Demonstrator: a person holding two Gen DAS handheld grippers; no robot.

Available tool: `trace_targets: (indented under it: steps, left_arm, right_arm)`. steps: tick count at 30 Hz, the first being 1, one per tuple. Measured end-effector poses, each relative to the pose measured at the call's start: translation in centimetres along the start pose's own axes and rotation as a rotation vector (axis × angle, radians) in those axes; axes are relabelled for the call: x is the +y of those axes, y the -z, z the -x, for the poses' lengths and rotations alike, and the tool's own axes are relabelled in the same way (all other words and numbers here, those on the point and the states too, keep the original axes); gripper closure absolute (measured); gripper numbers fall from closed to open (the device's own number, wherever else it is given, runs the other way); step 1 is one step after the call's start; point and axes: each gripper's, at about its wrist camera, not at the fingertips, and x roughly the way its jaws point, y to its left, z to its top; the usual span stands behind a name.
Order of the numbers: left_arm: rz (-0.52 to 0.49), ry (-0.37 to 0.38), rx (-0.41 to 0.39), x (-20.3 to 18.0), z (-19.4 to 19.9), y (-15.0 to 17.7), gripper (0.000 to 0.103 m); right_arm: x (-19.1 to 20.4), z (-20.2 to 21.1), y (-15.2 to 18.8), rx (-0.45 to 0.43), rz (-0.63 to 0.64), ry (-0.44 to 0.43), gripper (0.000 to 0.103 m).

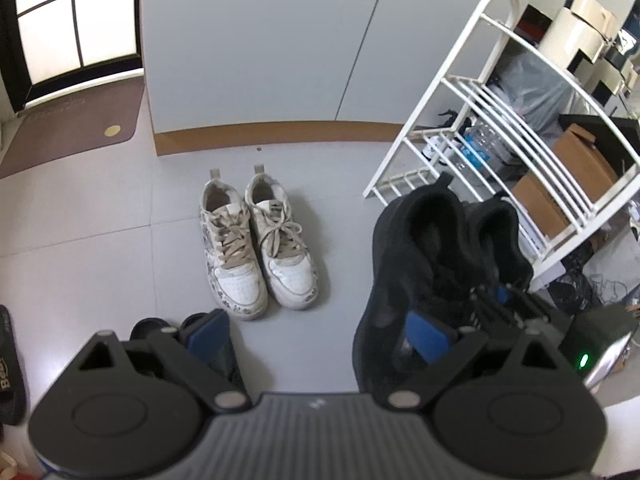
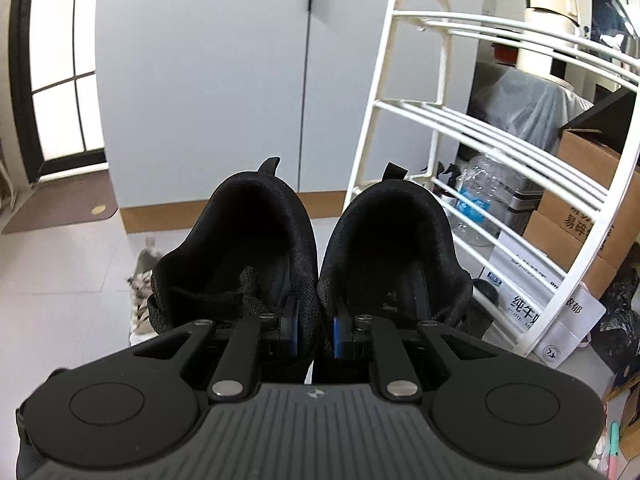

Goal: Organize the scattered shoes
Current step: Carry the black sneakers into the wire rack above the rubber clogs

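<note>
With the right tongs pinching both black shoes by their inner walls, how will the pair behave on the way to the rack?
The black shoes look like soft mesh, so the pinched collars probably flex. Held together by the right tongs at the inner walls only, the toes likely sag and swing. They seem light, yet one might slip free.

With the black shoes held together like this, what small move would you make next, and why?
Probably carry them forward and right toward the white rack. The right gripper pinches both black shoes by their inner collars, and the shelf bars beside them look free.
</note>
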Motion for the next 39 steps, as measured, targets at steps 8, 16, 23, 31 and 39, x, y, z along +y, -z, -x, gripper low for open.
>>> trace_targets:
  steps: [8,16,23,31,39]
  left_arm:
    - [0.029,0.01,0.004,0.8,0.0,-0.1,0.006]
    - [0.044,0.031,-0.001,1.2,0.2,-0.2,0.006]
    - [0.047,0.014,0.024,1.4,-1.2,-0.7,0.006]
    - [0.064,-0.009,0.055,1.6,-3.4,-1.3,0.006]
    - [0.043,-0.013,0.081,0.8,-4.6,-1.4,0.006]
  right_arm:
    - [-3.1,-1.5,-2.8,-0.002,-0.101,0.045,0.086]
    - [-6.6,-5.1,-5.5,-0.004,-0.142,0.092,0.086]
    - [-8.0,-7.9,-5.8,0.007,-0.21,0.125,0.086]
    - [-10.0,-11.2,-5.3,0.024,-0.293,0.168,0.086]
    - [-12.9,-13.3,-6.2,-0.021,-0.338,0.228,0.086]
